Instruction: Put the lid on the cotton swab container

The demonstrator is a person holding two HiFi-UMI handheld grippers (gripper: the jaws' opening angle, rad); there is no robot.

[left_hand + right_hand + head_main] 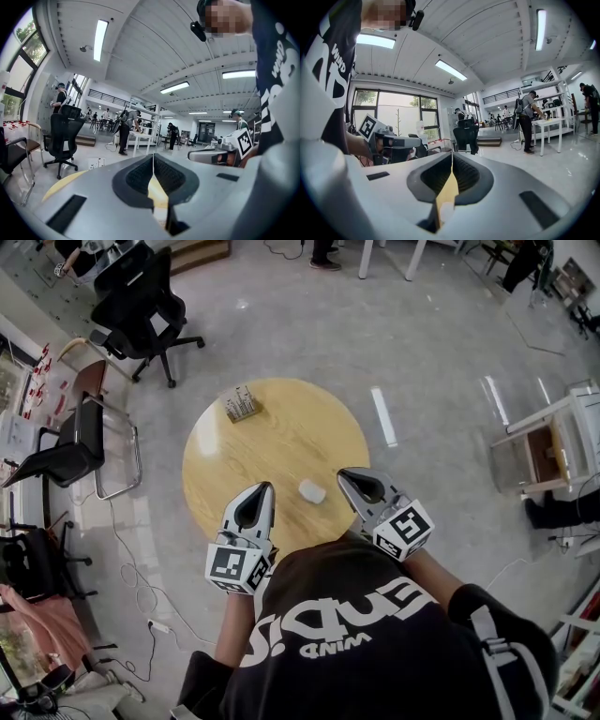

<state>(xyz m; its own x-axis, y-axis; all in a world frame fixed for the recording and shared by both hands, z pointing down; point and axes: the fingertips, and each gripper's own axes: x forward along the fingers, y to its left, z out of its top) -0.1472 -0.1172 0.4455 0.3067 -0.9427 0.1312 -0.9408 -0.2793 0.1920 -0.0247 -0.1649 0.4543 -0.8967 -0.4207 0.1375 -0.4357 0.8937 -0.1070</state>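
On the round wooden table (281,442) a clear cotton swab container (242,404) stands near the far left edge, apart from both grippers. A small white lid (312,490) lies near the table's front edge, between the two grippers. My left gripper (266,487) hovers left of the lid with its jaws meeting at the tip and nothing held. My right gripper (343,473) sits just right of the lid, also shut and empty. In the left gripper view, the left gripper (153,157) shows only tabletop through the slit. The right gripper (452,154) shows the same in its own view.
A black swivel chair (141,301) and a cantilever chair (80,442) stand left of the table. A white cart (553,442) is at the right. A cable and power strip (159,626) lie on the floor at the lower left. People work at distant tables.
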